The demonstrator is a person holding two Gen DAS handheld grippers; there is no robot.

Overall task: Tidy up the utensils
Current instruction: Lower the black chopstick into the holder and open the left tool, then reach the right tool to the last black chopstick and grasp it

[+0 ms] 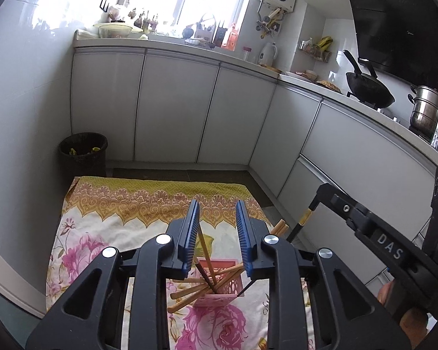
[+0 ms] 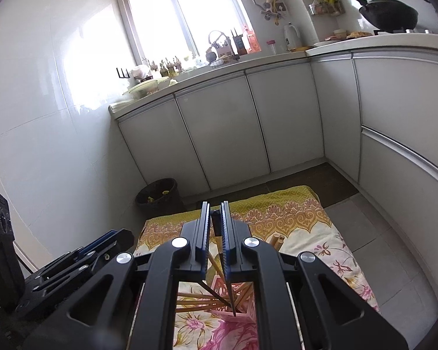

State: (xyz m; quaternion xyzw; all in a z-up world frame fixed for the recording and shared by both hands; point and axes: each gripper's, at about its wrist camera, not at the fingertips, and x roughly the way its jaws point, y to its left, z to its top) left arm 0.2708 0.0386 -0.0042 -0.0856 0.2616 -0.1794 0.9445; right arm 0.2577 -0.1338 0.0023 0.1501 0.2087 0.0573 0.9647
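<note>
progress: partial. the pink holder, a perforated basket low in the centre of the left wrist view, already contains several chopsticks, leaning out in different directions and not squared up. two more light wooden sticks lie on the cloth just right of the fingers in the right wrist view, outside the holder; these appear to be outstanding.

left gripper: fingers spread, nothing pressed between the pads; one dark-tipped chopstick stands in the gap, its tip down in the holder, so it reads as released.

right gripper: fingers nearly pressed together, pinching a dark-tipped chopstick whose tip points down at the holder's mouth; not yet let go.

surface: a floral bedsheet-like cloth with a yellow patterned border, spread flat on a tiled floor.

room: a small kitchen, white base cabinets across the middle, bright window upper centre, dark waste bin at left, wok on the hob at right.
</note>
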